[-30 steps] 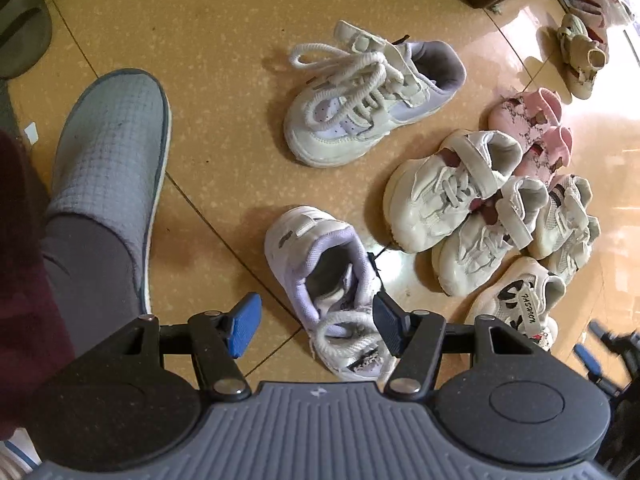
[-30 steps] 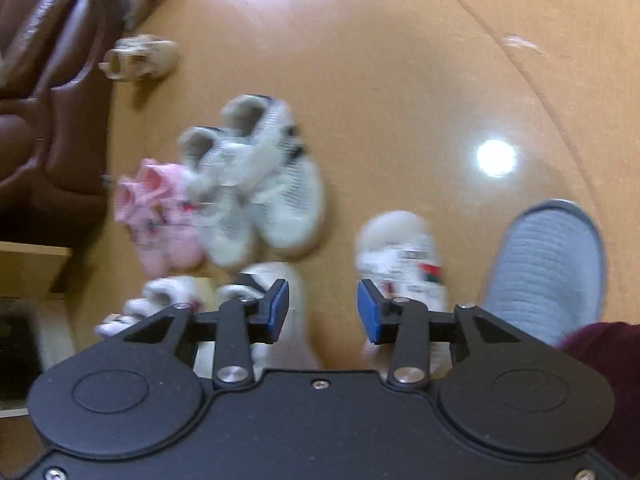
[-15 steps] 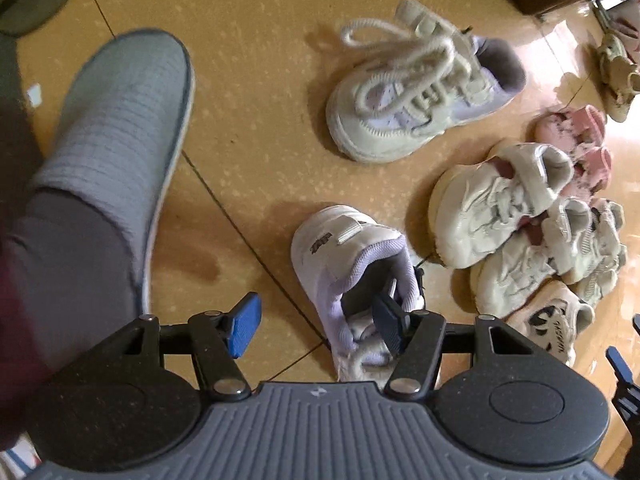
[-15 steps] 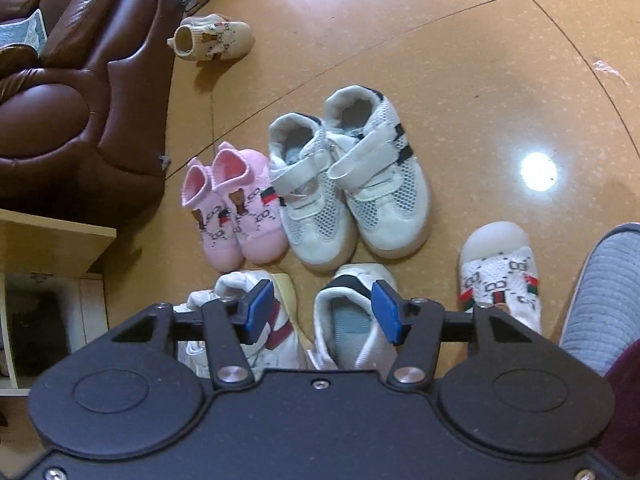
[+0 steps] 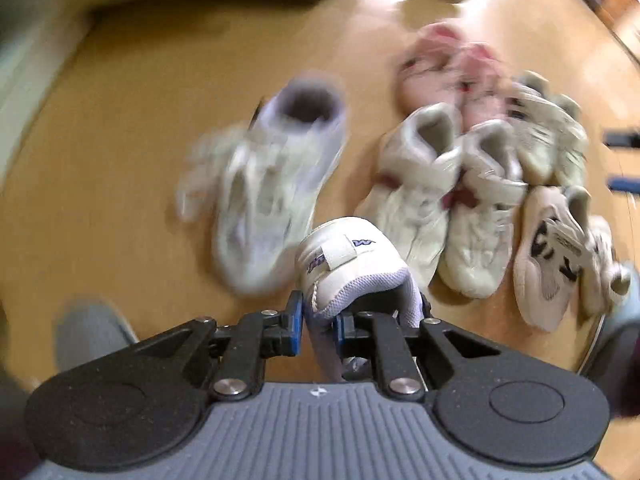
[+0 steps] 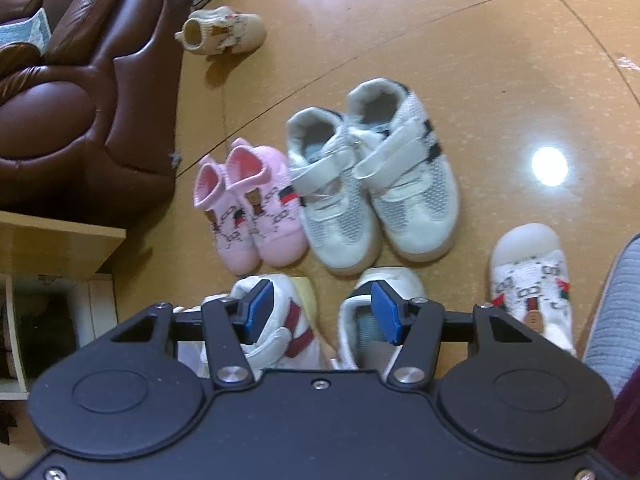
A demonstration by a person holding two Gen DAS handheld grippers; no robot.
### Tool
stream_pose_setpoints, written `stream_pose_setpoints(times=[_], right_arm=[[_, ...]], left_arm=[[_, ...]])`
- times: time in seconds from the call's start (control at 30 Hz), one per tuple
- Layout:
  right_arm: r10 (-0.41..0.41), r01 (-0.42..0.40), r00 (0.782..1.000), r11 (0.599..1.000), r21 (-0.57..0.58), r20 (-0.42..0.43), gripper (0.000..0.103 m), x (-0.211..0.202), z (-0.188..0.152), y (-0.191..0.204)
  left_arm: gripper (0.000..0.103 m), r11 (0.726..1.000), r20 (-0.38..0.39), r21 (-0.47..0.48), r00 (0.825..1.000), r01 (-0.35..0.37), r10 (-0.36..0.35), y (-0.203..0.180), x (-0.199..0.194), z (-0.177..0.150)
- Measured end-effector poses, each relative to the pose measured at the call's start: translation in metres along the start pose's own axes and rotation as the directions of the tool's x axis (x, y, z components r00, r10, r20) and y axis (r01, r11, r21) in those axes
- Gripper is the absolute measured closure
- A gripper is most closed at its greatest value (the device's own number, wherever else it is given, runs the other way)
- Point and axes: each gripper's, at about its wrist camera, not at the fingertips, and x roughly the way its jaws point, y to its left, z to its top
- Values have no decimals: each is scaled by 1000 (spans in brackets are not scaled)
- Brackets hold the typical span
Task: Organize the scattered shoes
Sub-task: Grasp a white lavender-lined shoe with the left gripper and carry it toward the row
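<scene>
My left gripper is closing its jaws on the collar of a white and lilac sneaker; the blue pads pinch the fabric. The sneaker stays sharp while the floor blurs. Its laced mate lies just beyond on the floor. To the right stand cream strap shoes and a black-patterned shoe. My right gripper is open above a red-striped white shoe and a grey-lined white shoe, gripping neither. A pink pair and a white mesh pair stand side by side.
A brown leather sofa and a low wooden shelf stand at the left. A beige shoe lies alone by the sofa. A white knit shoe sits beside a person's grey slipper.
The left gripper shut on the lilac sneaker's collar and rolled, swinging its view over the shoe row. The right gripper opened wider, shifted over the shoes, then held still.
</scene>
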Motion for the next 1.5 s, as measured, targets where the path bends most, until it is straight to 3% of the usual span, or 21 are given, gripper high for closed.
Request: stream_pose_setpoints(times=[0.1, 0.2, 0.43, 0.53, 0.63, 0.73, 0.8, 0.9, 1.03, 1.1, 1.13, 1.17, 1.3, 1.37, 1.5], right_arm=[[35, -35, 999, 999, -3, -8, 47, 3, 0, 10], [64, -64, 998, 998, -9, -13, 46, 3, 1, 16], [91, -92, 996, 996, -7, -16, 44, 5, 7, 18], [79, -79, 997, 997, 5, -17, 44, 9, 9, 16], [75, -75, 997, 997, 1, -32, 44, 16, 7, 21], [85, -86, 995, 996, -18, -46, 44, 21, 4, 28], [89, -91, 994, 995, -33, -57, 44, 25, 2, 33], [80, -82, 995, 996, -32, -62, 44, 27, 0, 32], [74, -76, 996, 997, -34, -58, 44, 26, 0, 31], [73, -75, 996, 997, -35, -58, 44, 26, 0, 31], [71, -74, 996, 997, -37, -57, 44, 27, 0, 32], [70, -72, 996, 997, -40, -57, 44, 27, 1, 32], [88, -98, 992, 988, -117, -85, 44, 32, -2, 49], [111, -127, 988, 980, -152, -109, 44, 35, -5, 61], [158, -186, 976, 963, -195, -151, 44, 44, -13, 85]], left_arm=[[89, 988, 27, 141, 998, 58, -62, 1, -5, 26], [89, 951, 2, 291, 994, 102, -107, 3, -3, 45], [89, 913, -29, 365, 982, 184, -187, 23, -6, 78], [89, 844, -109, 479, 970, 241, -216, 17, -13, 82], [89, 797, -184, 541, 963, 268, -199, 18, -16, 80], [89, 744, -307, 559, 925, 365, -223, 12, -14, 61], [89, 723, -366, 566, 906, 397, -211, 2, -5, 49], [89, 733, -435, 551, 887, 398, -155, -9, 22, 21], [88, 805, -470, 456, 871, 379, -144, -8, 55, -7], [75, 817, -438, 466, 891, 339, -119, -9, 54, -6], [47, 823, -419, 474, 902, 314, -103, -10, 52, -5], [32, 828, -399, 480, 913, 289, -87, -11, 51, -4], [32, 843, -367, 448, 921, 299, -132, -2, 25, 18], [32, 873, -290, 418, 948, 251, -133, 11, 4, 37], [32, 905, -198, 385, 974, 183, -113, 27, -10, 47]])
